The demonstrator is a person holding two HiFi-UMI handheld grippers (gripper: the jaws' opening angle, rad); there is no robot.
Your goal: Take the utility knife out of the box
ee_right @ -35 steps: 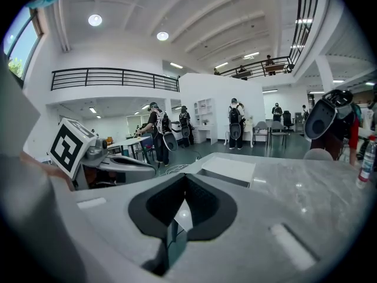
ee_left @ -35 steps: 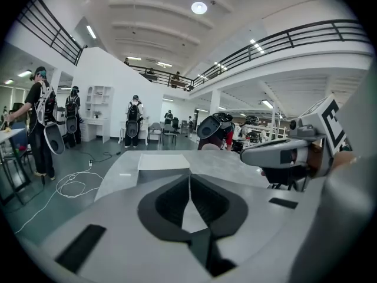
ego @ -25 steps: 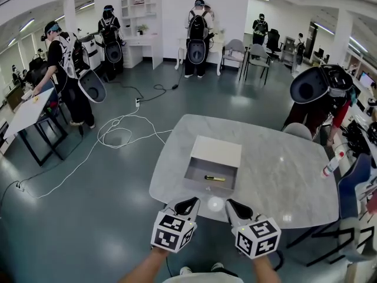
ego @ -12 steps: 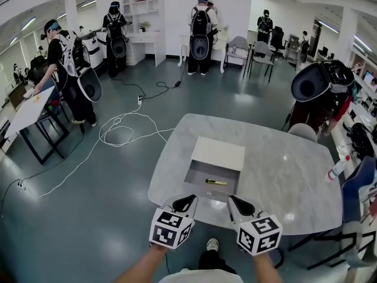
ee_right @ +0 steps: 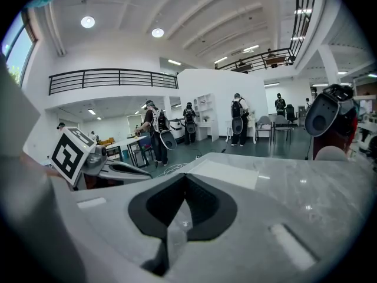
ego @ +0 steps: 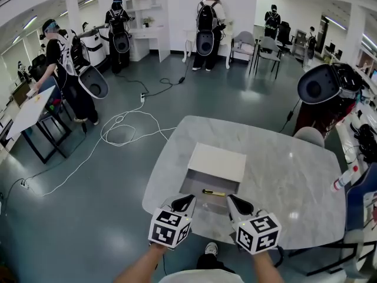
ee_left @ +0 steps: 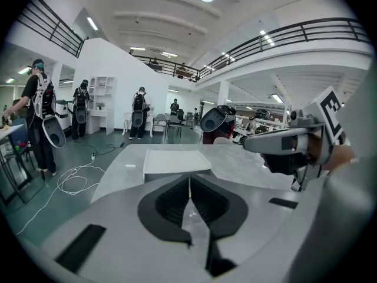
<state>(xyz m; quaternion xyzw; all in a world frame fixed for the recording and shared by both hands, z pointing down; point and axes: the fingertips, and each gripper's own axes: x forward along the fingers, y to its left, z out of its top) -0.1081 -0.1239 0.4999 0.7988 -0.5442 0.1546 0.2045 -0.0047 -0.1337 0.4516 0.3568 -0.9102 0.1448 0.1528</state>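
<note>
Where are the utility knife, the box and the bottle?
utility knife (ego: 213, 193): head view, middle of its yellow body.
box (ego: 193, 187): head view, bare grey inside, left of the knife.
bottle (ego: 344, 178): head view, its white body.

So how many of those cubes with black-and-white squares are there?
2. One cube sits on the left gripper, the other cube on the right gripper, both at the table's near edge. No others show.

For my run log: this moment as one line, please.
left tongs: shut, empty; right tongs: shut, empty; yellow utility knife: inside open grey box
</note>
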